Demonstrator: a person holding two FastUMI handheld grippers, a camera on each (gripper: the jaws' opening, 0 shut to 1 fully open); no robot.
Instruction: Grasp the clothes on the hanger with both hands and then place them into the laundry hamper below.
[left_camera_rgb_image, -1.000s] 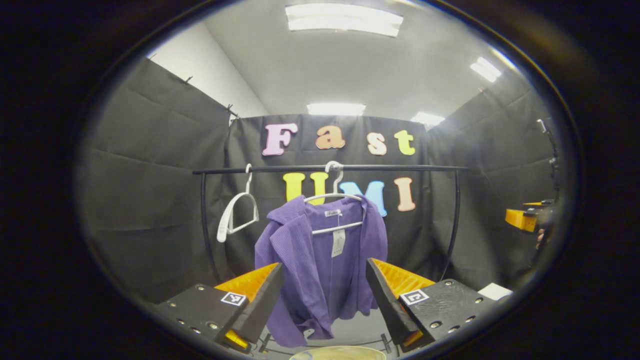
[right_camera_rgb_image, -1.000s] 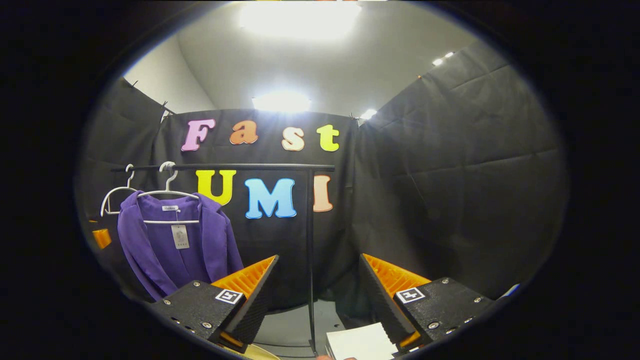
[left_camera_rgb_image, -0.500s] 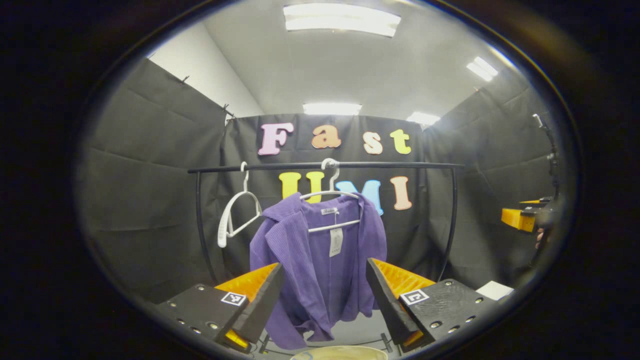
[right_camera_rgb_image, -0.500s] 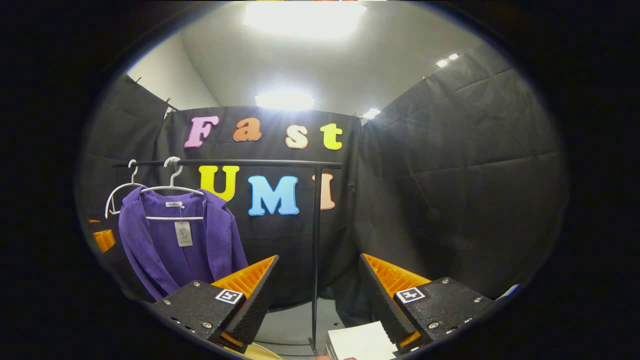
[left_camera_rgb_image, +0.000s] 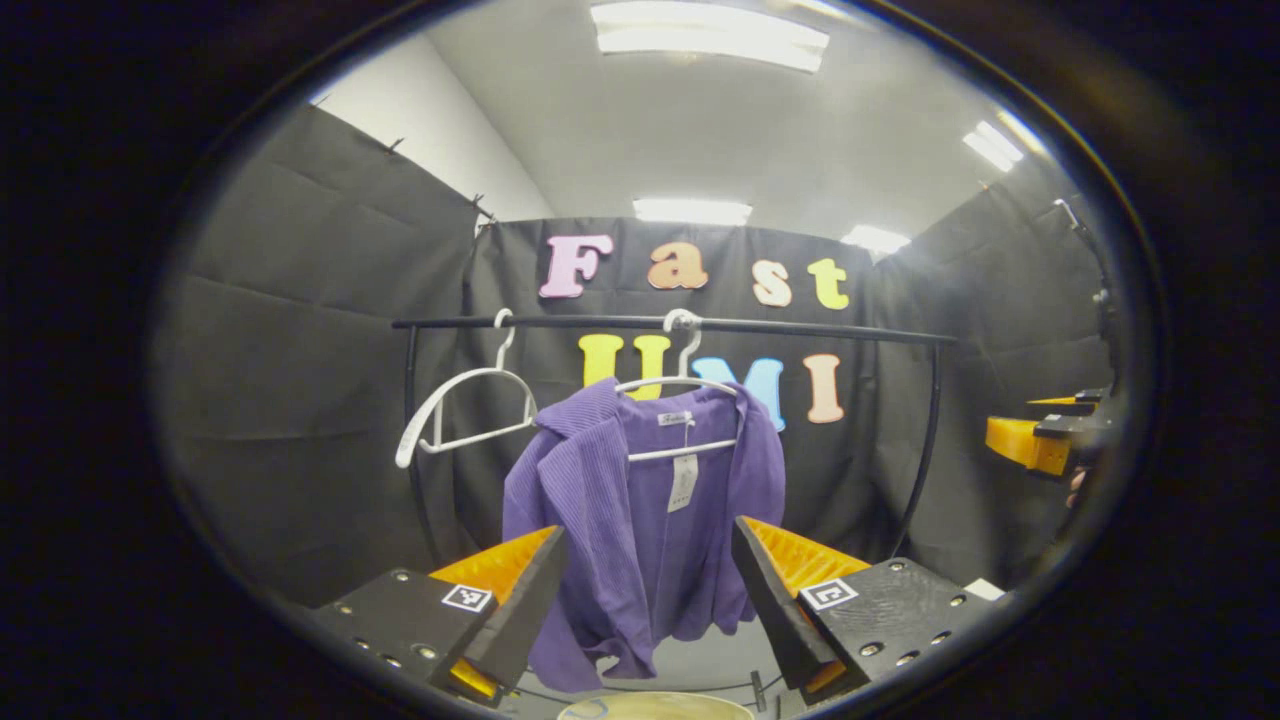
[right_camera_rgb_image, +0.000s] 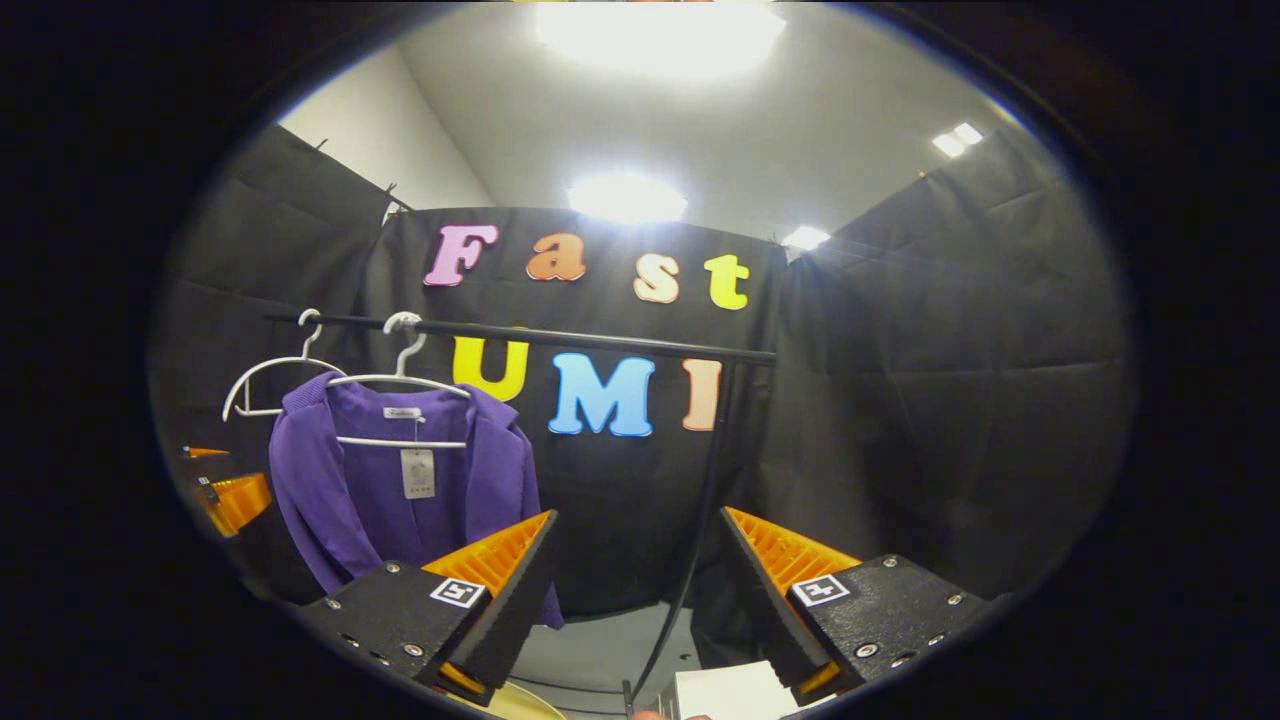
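A purple ribbed jacket (left_camera_rgb_image: 640, 520) with a paper tag hangs on a white hanger (left_camera_rgb_image: 680, 385) from a black rail (left_camera_rgb_image: 700, 325). My left gripper (left_camera_rgb_image: 650, 590) is open and short of the jacket, which shows between its fingers. In the right gripper view the jacket (right_camera_rgb_image: 400, 480) hangs at the left, and my right gripper (right_camera_rgb_image: 640, 590) is open, well to the right of it, with nothing between the fingers. The right gripper (left_camera_rgb_image: 1040, 440) also shows at the far right of the left gripper view. A pale hamper rim (left_camera_rgb_image: 655, 705) peeks in below the jacket.
An empty white hanger (left_camera_rgb_image: 465, 410) hangs on the rail left of the jacket. The rack's black upright (right_camera_rgb_image: 690, 560) stands in front of my right gripper. A white sheet-like object (right_camera_rgb_image: 730, 690) lies low near the right gripper.
Both views have swung slightly, so the jacket sits a little further right in each. The empty hanger has swung to a flatter angle. Both grippers stay open.
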